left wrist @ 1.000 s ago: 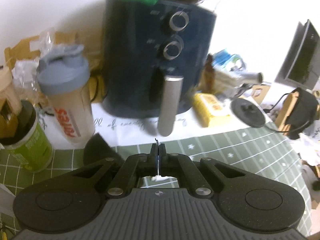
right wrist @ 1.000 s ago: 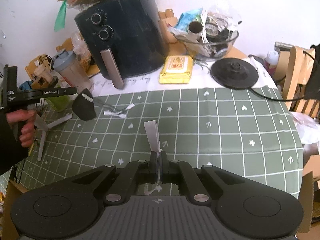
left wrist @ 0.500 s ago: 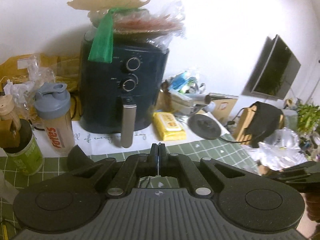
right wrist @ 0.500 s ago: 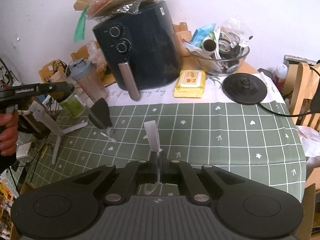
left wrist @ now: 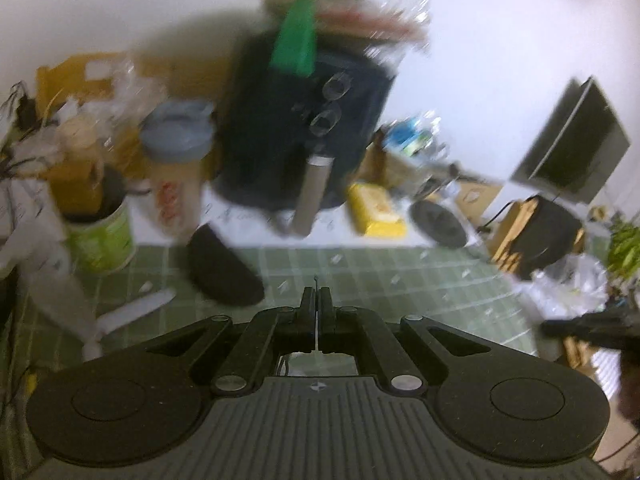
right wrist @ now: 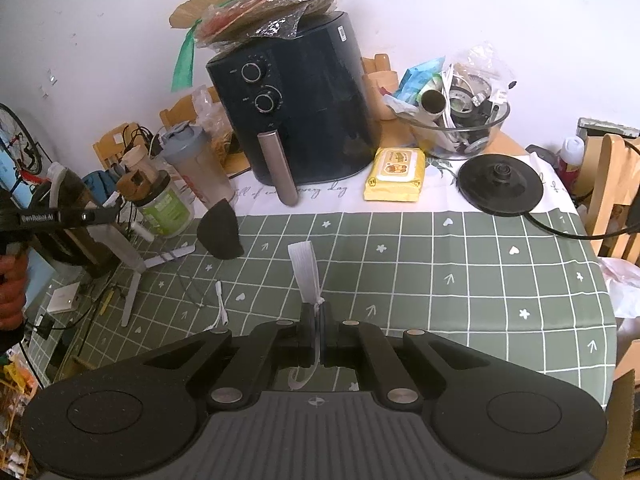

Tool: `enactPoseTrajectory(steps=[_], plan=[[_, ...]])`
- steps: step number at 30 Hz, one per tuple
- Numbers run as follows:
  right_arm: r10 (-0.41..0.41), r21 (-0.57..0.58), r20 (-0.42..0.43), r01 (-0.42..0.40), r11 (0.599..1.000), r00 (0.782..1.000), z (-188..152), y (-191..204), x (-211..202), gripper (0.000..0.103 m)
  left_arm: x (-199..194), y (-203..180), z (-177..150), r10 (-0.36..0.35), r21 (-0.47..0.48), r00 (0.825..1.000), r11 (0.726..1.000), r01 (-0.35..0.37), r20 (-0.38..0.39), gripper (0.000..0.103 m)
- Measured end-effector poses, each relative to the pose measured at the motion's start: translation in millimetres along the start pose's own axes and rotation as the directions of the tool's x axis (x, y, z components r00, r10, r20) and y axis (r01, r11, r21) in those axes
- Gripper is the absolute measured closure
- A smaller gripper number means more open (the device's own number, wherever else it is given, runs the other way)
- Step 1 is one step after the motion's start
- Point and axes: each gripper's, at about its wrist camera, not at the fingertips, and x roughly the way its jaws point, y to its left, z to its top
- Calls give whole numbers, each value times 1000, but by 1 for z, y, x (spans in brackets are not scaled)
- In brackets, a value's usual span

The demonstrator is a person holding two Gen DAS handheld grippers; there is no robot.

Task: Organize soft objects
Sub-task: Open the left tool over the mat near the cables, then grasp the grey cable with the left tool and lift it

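Observation:
A black face mask (right wrist: 220, 232) rests on the green checked tablecloth near the shaker bottle; its thin white ear loop (right wrist: 221, 308) trails across the cloth toward me. It also shows in the blurred left wrist view (left wrist: 222, 270). My right gripper (right wrist: 316, 312) is shut on a white elastic strap (right wrist: 305, 272) that sticks up between the fingers. My left gripper (left wrist: 317, 300) is shut, with only a thin thread visible between the fingers. In the right wrist view the left gripper (right wrist: 104, 214) is held at the far left, above the table edge.
A dark air fryer (right wrist: 296, 120) stands at the back. A grey-lidded shaker bottle (right wrist: 198, 168), a green jar (right wrist: 162, 208), a yellow wipes pack (right wrist: 396, 174), a glass bowl of clutter (right wrist: 456, 124) and a black kettle base (right wrist: 500, 180) are around it. A wooden chair (right wrist: 616, 184) is at the right.
The black mask went from hanging below the left gripper to resting on the cloth. The left wrist view swung and is blurred. The right gripper keeps its hold on the white strap.

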Motion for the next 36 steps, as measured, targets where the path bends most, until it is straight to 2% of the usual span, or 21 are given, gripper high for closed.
enactPoseTrajectory(steps=[5,12,14,15,16,18,19,24,29,33,34,36], plan=[[4,6,-11,-4,1000,1000,-4,-1,0,99,16,28,-31,103,-33,987,994,-108,-127,102],[8,8,-22,-8,1000,1000,-5,1,1,99,25,63,-75,226,-84,939,963,-255,-259,99],[10,11,-25,-10,1000,1000,-5,1,2,99,24,68,-82,254,-85,923,954,-289,-290,90],[10,11,-28,-10,1000,1000,-5,1,3,99,23,70,-85,264,-82,917,950,-300,-297,75],[9,11,-30,-9,1000,1000,-5,1,3,99,20,71,-88,271,-80,916,949,-306,-295,64],[12,17,-33,-11,1000,999,-6,1,4,99,16,71,-91,264,-69,924,954,-293,-276,54],[13,18,-34,-12,1000,999,-6,2,4,99,17,71,-91,261,-52,926,957,-285,-272,53],[13,18,-34,-12,1000,999,-5,4,3,99,34,67,-98,265,55,923,964,-260,-279,53],[10,22,-36,-9,1000,999,-6,6,2,99,65,73,-112,274,138,905,961,-241,-325,53],[6,20,-39,-6,1000,999,-6,8,-1,99,85,82,-119,274,156,892,960,-232,-360,54],[6,19,-39,-5,1000,999,-6,9,-1,99,88,83,-120,273,159,891,960,-229,-363,55],[5,18,-40,-4,1000,999,-6,9,-2,99,91,82,-119,272,180,902,958,-222,-334,56]])
